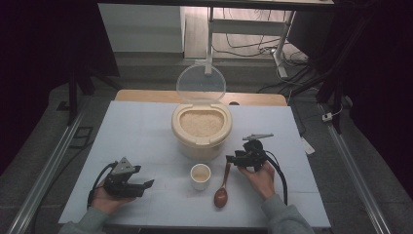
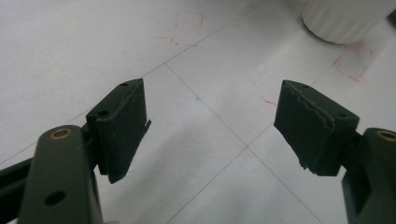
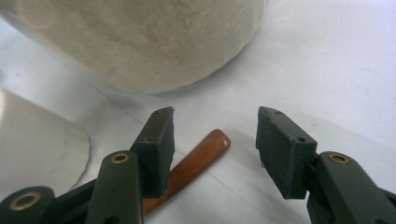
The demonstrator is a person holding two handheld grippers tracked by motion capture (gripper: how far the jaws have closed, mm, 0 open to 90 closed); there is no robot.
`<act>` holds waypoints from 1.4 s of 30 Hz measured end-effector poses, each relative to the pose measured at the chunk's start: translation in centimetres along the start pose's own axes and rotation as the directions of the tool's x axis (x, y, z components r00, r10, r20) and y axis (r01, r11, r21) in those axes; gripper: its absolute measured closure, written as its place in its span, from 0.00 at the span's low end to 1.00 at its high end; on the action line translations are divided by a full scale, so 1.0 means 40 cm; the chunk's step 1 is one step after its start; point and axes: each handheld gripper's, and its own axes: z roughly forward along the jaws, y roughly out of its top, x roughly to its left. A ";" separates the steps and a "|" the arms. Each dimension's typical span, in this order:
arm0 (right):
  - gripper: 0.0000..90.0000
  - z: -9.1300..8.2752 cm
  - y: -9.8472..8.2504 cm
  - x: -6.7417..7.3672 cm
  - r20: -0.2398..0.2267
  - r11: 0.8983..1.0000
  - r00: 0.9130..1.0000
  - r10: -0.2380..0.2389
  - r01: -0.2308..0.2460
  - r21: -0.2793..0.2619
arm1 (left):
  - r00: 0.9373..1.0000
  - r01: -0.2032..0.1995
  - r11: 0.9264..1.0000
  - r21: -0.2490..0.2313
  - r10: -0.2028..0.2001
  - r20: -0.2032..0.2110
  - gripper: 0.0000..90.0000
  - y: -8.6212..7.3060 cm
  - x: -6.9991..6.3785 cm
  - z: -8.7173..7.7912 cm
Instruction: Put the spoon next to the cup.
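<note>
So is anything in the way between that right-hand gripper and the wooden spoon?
Nothing visible. The right gripper sits over the tip of the wooden spoon handle with its jaws apart, the handle end lying bare on the table between them. The rice container stands beyond it.

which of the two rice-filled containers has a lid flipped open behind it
The big cream rice bin at the table's middle: its clear round lid stands raised behind it. The small white cup nearer the person has no lid.

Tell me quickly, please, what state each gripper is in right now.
Left gripper: open, nothing between its jaws.
Right gripper: open, jaws apart over the wooden spoon handle, not pressing it.
</note>
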 end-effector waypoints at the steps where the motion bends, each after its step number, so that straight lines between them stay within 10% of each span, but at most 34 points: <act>1: 0.51 -0.009 -0.002 -0.001 -0.002 1.000 1.000 -0.006 0.006 -0.002 | 1.000 0.000 1.000 0.000 0.000 0.000 0.28 0.000 0.000 0.000; 25: 0.46 -0.180 -0.139 -0.029 -0.015 0.994 0.995 -0.100 0.100 -0.043 | 1.000 0.005 1.000 -0.003 -0.005 -0.001 0.28 0.001 0.001 -0.001; 42: 0.46 -0.215 -0.177 -0.038 -0.032 0.990 0.991 -0.127 0.125 -0.065 | 1.000 0.001 1.000 -0.006 -0.001 0.001 0.27 0.002 0.000 -0.002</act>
